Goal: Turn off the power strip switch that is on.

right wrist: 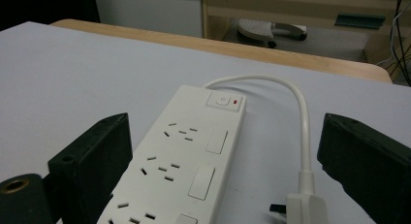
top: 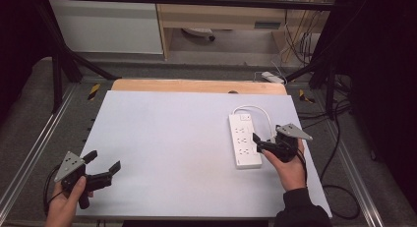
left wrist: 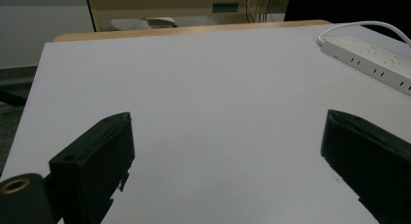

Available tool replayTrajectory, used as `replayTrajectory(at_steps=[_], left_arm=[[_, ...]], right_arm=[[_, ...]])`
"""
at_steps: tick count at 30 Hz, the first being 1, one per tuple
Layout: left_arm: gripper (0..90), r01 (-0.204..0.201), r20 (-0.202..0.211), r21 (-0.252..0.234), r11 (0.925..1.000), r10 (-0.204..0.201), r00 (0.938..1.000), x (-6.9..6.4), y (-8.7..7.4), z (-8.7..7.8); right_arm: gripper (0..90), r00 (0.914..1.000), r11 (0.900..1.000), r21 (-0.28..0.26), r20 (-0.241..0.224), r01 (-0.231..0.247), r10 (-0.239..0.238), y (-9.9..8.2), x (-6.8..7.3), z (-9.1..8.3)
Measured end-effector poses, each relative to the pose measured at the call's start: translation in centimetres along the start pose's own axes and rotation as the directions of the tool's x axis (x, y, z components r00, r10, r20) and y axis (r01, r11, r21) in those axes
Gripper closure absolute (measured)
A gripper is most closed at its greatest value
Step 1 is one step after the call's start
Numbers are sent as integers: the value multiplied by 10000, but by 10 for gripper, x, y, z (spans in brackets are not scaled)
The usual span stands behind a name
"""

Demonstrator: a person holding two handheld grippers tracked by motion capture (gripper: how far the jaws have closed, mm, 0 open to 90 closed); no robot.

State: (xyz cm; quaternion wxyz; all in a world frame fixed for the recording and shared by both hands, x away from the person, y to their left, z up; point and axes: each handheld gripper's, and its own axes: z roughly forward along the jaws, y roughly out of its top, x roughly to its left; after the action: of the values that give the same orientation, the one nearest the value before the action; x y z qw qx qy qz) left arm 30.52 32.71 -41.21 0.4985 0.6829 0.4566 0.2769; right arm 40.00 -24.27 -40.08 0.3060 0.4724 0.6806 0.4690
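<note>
A white power strip (top: 244,141) lies on the right part of the white tabletop (top: 172,148), its red switch light (right wrist: 236,102) at the far end. Its white cable (top: 253,109) loops round the far end and back down the right side to a white plug (right wrist: 304,207) lying on the table. My right gripper (top: 265,136) is just right of the strip, open. In the right gripper view the strip (right wrist: 179,161) and plug lie between the wide-apart jaws of the gripper (right wrist: 228,129), untouched. My left gripper (top: 104,160) hovers open over the front left corner, nothing between its jaws (left wrist: 228,120).
A wooden table edge (top: 196,85) shows behind the white top. Black frame posts (top: 56,79) stand at the back left and back right (top: 330,84). A second white strip (top: 273,77) and loose cables (top: 339,187) lie on the floor to the right.
</note>
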Motion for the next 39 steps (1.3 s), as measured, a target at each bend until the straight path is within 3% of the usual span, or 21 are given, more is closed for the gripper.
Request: replayTrajectory(at_steps=[16, 27, 32, 39], left_arm=[[50, 0, 16, -34, 10000, 0, 10000, 0, 0, 0], [50, -3, 26, -29, 10000, 3, 10000, 0, 0, -1], [50, -12, 34, -30, 10000, 12, 10000, -1, 0, -1], [50, -25, 38, -39, 10000, 25, 10000, -1, 0, -1]], right_arm=[[17, 9990, 9972, -665, -239, 351, -368, -3, -3, -25], [31, 9987, 9955, -799, 49, 514, -512, -11, -11, -37], [31, 9978, 9956, -659, 135, 664, -656, -21, -15, -40], [27, 9983, 9984, -16, -115, 569, -569, -41, -22, -41]])
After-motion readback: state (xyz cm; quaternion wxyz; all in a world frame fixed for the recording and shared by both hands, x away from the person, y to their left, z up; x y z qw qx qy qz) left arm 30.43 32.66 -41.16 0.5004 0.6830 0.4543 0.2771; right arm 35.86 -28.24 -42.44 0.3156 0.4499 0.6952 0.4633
